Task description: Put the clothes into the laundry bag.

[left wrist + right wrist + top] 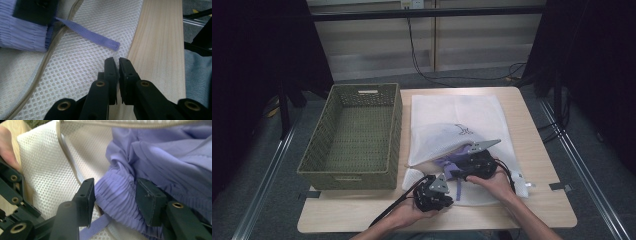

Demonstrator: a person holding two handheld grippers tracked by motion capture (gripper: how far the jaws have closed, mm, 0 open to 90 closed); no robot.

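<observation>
Item: white mesh zip-up laundry bag (462,117), lying flat on the pale wooden worktop (537,150), just right of an olive woven rectangular basket (352,135).

Contents: lilac pleated fabric garment (160,157), partly inside the bag's open zip mouth, its elastic hem and a flat lilac strap (87,32) lying out over the mesh.

Left hand-held gripper (117,61): jaws closed together, pinching the bag's mesh edge beside the worktop.

Right hand-held gripper (115,192): jaws parted, the garment's gathered hem between them, pads not pressing.
</observation>
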